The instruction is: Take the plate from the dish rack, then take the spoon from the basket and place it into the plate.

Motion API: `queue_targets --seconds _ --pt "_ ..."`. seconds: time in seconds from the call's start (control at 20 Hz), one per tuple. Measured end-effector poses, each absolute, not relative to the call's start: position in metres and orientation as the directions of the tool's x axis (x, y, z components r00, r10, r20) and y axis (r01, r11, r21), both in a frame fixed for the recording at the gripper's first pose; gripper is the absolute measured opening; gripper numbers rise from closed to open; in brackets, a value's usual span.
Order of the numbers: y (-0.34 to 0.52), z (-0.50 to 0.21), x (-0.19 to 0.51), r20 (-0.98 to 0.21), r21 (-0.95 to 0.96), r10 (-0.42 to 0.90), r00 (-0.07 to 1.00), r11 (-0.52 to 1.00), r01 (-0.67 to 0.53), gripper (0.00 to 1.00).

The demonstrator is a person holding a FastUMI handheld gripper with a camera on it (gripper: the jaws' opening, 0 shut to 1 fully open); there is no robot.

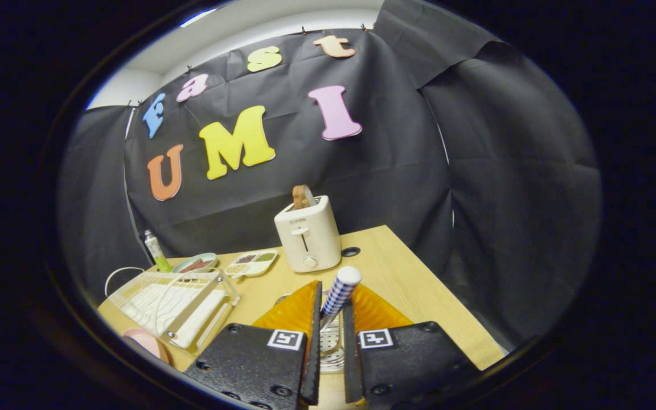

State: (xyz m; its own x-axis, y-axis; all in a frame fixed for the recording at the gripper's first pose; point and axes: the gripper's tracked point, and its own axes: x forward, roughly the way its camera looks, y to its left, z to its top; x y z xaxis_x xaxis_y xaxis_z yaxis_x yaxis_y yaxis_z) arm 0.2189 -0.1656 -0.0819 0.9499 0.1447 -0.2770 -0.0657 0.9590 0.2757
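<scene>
The spoon (339,293) has a blue-and-white checked handle with a white end. It stands tilted between my fingers, its lower part dropping into the perforated metal basket (331,347) below them. My gripper (335,299) is shut on the handle, one finger on each side. The spoon's bowl is hidden. A pink plate (147,343) lies on the wooden table to the left of the fingers, beside the near corner of the white wire dish rack (171,302).
A cream toaster (308,234) with a slice of bread in it stands beyond the fingers. Behind the rack are a small bowl (194,263), a divided tray (251,263) and a tube (156,250). The table's right edge (447,296) runs close to the black cloth wall.
</scene>
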Motion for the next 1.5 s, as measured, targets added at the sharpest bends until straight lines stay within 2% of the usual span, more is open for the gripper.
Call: queue_targets --seconds 0.2,0.3,0.65,0.8,0.95,1.15,1.5 --pt "-0.151 -0.076 0.219 -0.291 0.264 0.149 0.945 0.962 -0.070 0.11" --pt "-0.152 -0.070 0.219 -0.294 0.244 0.117 0.949 0.969 -0.044 0.09" --pt "-0.180 -0.010 0.203 -0.200 0.201 -0.028 0.979 0.977 0.069 0.08" --pt "-0.168 0.028 0.177 -0.135 0.198 -0.044 0.990 0.978 0.070 0.08" --pt "-0.129 0.054 0.145 -0.096 0.209 -0.005 0.995 0.978 0.025 0.08" --pt "-0.068 0.064 0.106 -0.104 0.238 0.077 0.992 0.970 -0.051 0.08" --pt "0.046 0.031 0.058 -0.172 0.239 0.194 0.966 0.959 -0.150 0.08"
